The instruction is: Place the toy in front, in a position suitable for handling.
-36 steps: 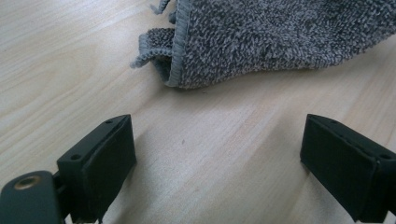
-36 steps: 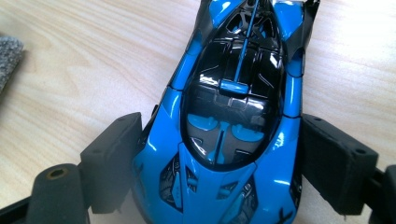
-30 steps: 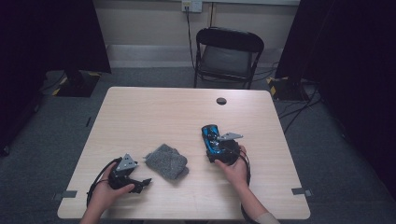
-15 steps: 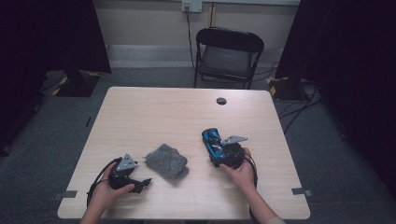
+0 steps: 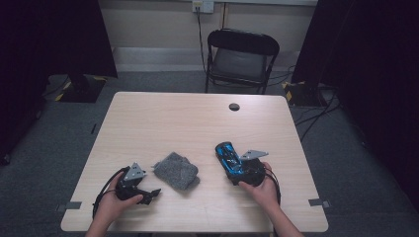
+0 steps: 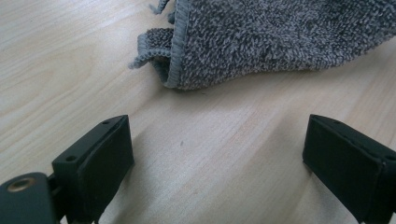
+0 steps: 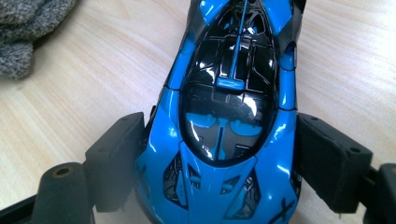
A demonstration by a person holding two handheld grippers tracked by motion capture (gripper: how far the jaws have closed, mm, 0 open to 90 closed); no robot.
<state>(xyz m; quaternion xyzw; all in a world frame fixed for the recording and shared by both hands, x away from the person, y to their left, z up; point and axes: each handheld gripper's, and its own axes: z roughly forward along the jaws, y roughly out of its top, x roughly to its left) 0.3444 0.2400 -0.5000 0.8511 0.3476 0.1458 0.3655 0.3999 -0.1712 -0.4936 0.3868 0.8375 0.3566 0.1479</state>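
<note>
Toy car (image 5: 229, 157), blue and black, sits on the table (image 5: 197, 123) at the near right, gripped by the right hand-held gripper (image 5: 236, 165); a grey cloth (image 5: 176, 170) lies between it and the left hand-held gripper (image 5: 148, 193).

Left gripper view: jaws stand wide apart over bare wood, nothing between them, cloth (image 6: 280, 37) just ahead.

Right gripper view: both pads press the car's (image 7: 229, 116) flanks.
</note>
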